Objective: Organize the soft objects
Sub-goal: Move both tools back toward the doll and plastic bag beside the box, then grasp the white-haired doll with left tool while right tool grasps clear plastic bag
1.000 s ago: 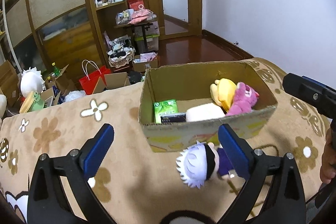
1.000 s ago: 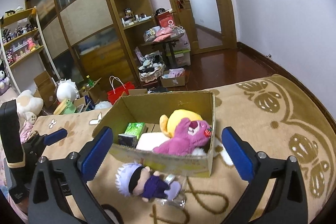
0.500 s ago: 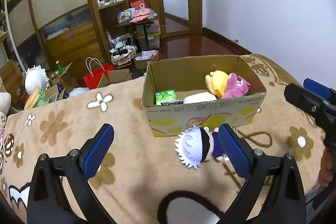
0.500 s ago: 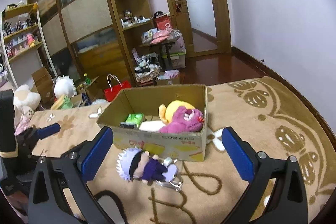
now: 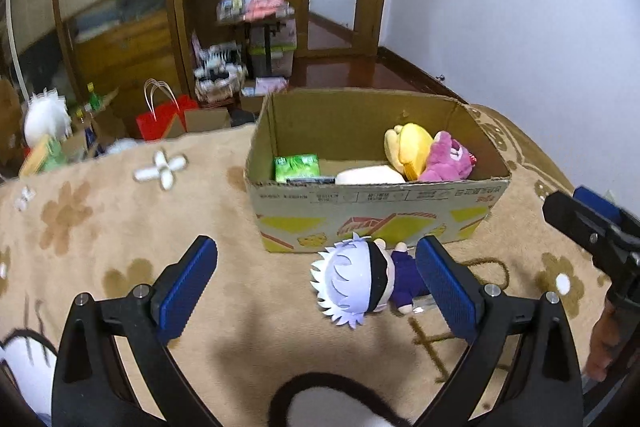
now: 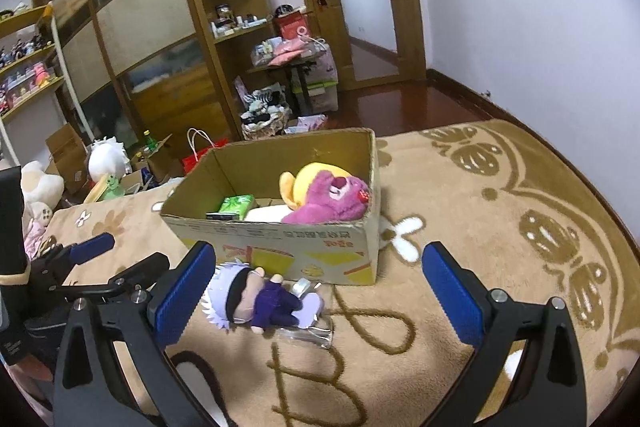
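Note:
A white-haired doll in purple clothes [image 5: 360, 283] lies on the beige blanket just in front of an open cardboard box [image 5: 372, 207]. The box holds a pink plush [image 5: 448, 163], a yellow plush [image 5: 408, 147], a white soft item [image 5: 368, 175] and a green pack [image 5: 297, 167]. My left gripper [image 5: 316, 287] is open and empty; the doll lies by its right finger. My right gripper [image 6: 320, 291] is open and empty above the doll [image 6: 256, 301], with the box [image 6: 280, 239] beyond. The left gripper shows at the left of the right wrist view [image 6: 116, 263].
The blanket [image 5: 120, 227] has brown flower patterns. Beyond its far edge stand a red bag [image 5: 160, 119], cartons, plush toys [image 6: 40, 187], shelves and a small cluttered table [image 6: 292, 59]. A white wall is at right.
Both grippers pulled back and up from the box, then eased forward again. The doll and box have not moved on the blanket. Both grippers stayed open.

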Demonstrator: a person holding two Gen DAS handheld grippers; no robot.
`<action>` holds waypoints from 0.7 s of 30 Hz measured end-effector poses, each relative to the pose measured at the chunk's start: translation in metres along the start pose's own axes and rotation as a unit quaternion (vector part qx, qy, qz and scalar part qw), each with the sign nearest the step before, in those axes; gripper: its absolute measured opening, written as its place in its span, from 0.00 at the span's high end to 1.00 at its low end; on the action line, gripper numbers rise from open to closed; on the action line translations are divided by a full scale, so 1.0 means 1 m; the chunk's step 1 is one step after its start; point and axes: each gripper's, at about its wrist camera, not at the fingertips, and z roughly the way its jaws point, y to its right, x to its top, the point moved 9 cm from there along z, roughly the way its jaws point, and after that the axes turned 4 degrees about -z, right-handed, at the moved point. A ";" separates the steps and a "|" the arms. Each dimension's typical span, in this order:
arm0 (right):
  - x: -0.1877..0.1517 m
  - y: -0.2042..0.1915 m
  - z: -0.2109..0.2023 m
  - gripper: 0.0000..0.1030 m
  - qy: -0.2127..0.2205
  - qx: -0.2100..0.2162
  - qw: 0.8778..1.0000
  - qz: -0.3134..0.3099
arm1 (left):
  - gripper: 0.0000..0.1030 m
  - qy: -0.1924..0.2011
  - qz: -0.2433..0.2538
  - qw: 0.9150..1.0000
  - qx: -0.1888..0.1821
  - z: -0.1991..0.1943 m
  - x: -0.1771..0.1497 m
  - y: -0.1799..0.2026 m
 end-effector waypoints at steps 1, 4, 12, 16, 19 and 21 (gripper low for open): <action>-0.001 0.002 0.003 0.00 -0.003 -0.001 1.000 0.003 | 0.04 -0.004 -0.002 1.000 0.001 0.004 0.000 -0.001; -0.004 0.007 0.013 0.00 -0.012 -0.002 1.000 0.009 | 0.04 -0.012 0.003 1.000 0.005 0.016 -0.002 -0.002; -0.011 0.012 0.039 0.00 -0.034 -0.001 0.999 0.022 | 0.04 -0.044 0.009 0.999 -0.014 0.052 -0.009 0.008; -0.017 0.014 0.054 0.00 -0.050 -0.001 0.998 0.026 | 0.04 -0.063 0.015 0.998 -0.012 0.070 -0.014 0.011; -0.021 0.015 0.061 0.00 -0.059 0.000 0.998 0.031 | 0.04 -0.074 0.014 0.997 -0.018 0.078 -0.018 0.013; -0.023 0.014 0.067 0.00 -0.066 0.003 0.997 0.032 | 0.04 -0.082 0.017 0.996 -0.019 0.084 -0.021 0.016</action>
